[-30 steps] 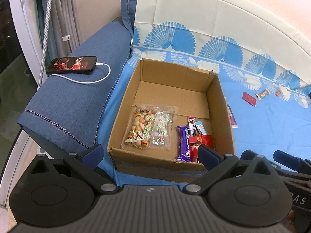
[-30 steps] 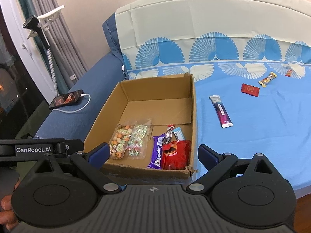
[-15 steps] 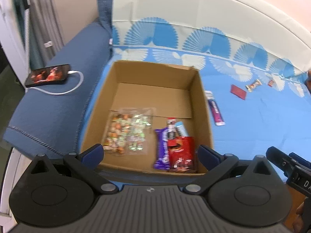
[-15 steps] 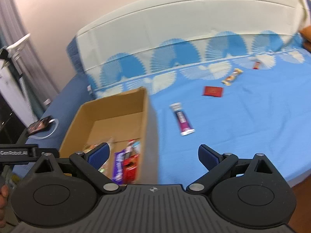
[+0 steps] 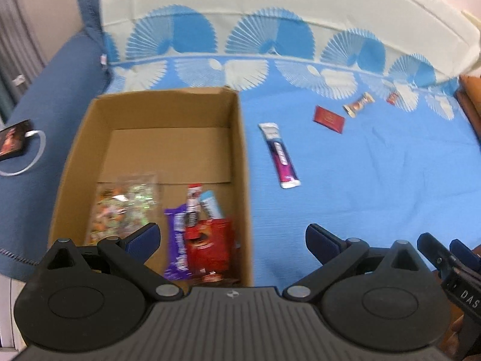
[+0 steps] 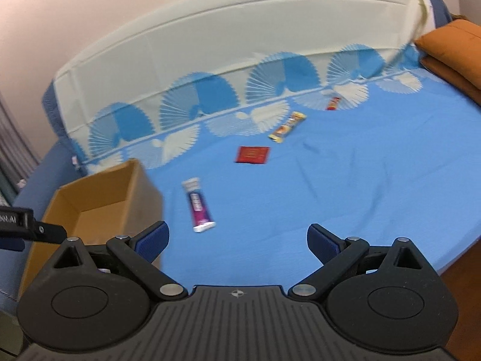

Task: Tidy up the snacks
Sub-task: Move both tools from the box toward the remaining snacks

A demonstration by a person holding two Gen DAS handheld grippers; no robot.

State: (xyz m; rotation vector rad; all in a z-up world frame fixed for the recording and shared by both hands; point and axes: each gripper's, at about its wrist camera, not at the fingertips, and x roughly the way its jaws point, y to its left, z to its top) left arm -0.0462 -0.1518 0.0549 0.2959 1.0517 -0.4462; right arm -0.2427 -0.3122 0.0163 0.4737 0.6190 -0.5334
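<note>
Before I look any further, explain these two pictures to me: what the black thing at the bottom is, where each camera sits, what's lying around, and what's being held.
A person holds one tool in each hand; there is no robot arm. Each picture comes from a camera on one tool, looking forward along its two blue-tipped fingers. The black shape at the bottom is that tool. The left hand-held gripper and the right hand-held gripper are both open and hold nothing.

They look at a sofa with a blue cloth. On it stands a cardboard box that already holds a clear bag of sweets, a purple bar and a red packet. Still loose on the cloth are a long purple packet, a flat red packet, a gold-wrapped bar and a small red sweet. A phone lies on the armrest.
</note>
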